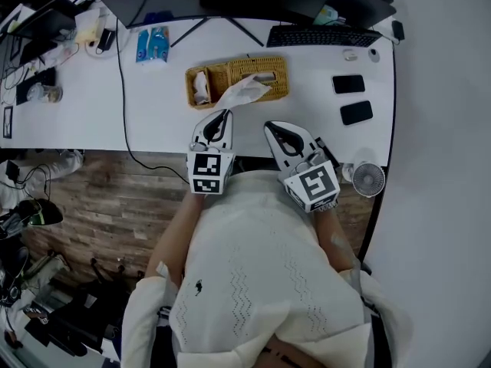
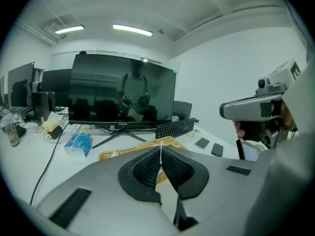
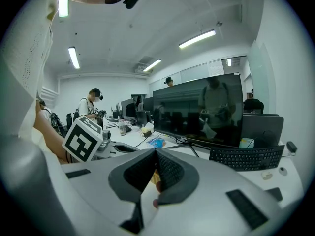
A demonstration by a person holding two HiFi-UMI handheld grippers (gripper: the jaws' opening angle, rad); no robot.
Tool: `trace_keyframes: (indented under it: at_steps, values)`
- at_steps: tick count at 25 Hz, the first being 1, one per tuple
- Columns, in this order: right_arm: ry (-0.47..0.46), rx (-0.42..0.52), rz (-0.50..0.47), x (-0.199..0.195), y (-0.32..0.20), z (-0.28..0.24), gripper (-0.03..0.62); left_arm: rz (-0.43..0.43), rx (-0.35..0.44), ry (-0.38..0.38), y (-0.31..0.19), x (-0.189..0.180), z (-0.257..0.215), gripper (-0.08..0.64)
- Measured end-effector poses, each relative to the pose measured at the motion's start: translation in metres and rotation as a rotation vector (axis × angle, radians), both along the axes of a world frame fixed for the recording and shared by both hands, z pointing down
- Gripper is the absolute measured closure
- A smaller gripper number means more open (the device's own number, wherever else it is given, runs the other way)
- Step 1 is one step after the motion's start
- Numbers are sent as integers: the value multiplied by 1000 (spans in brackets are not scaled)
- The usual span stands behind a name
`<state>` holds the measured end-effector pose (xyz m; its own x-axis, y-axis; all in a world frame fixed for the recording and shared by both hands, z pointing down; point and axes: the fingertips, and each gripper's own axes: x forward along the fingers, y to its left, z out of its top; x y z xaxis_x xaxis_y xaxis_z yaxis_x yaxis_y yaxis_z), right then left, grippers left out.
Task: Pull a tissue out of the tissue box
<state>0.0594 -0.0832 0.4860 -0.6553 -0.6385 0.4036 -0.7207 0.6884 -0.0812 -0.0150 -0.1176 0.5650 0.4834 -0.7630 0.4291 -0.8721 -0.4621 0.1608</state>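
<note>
Left gripper [image 1: 223,114] has its jaws clamped on the tissue [image 1: 247,90]. In the left gripper view a thin white edge [image 2: 161,156] is pinched between the ribbed black pads [image 2: 146,168]. Right gripper [image 1: 270,127] has its jaws closed tip to tip with nothing held, and sits at 3 o'clock of the left one over the near table edge.

The tissue is soft, crumpled and white. It runs from the box slot down to the left gripper tip. The tissue box [image 1: 278,87] is rectangular tan woven wicker at 12 o'clock of the left gripper, on the smooth white table [image 1: 77,117]. Its left end holds something white; cannot tell what. Both grippers have grey matte shells, each with a cube of black-and-white square markers.

Head view only:
- Two flat black phones [image 1: 349,83] lie at 3 o'clock of the box.
- A small round fan [image 1: 369,179] stands at the table's near right corner.
- The wood-plank floor [image 1: 115,205] shows below the table edge.
- The person wears a white knit top [image 1: 261,274].

Left gripper view only:
- A big glossy dark monitor [image 2: 123,90] reflects the person.
- Ceiling strip lights [image 2: 132,30] show above it.
- A low wicker rim [image 2: 114,154] shows at 9 o'clock of the jaws.

The black keyboard [image 1: 322,35] and the blue plastic pack [image 1: 153,44] show in the head view and the left gripper view.

Right gripper view only:
- People [image 3: 91,107] stand at far desks at 9 o'clock.
- The right gripper [image 3: 156,155] pads meet at the tip.
</note>
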Motion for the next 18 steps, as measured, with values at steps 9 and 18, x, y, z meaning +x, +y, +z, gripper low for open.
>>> trace_keyframes:
  at_steps: [9, 18]
  values:
    - [4, -18, -9, -1, -3, 9, 591, -42, 7, 18, 4, -15, -7, 546]
    - [9, -16, -6, 3, -7, 9, 591, -74, 30, 70, 8, -26, -28, 546]
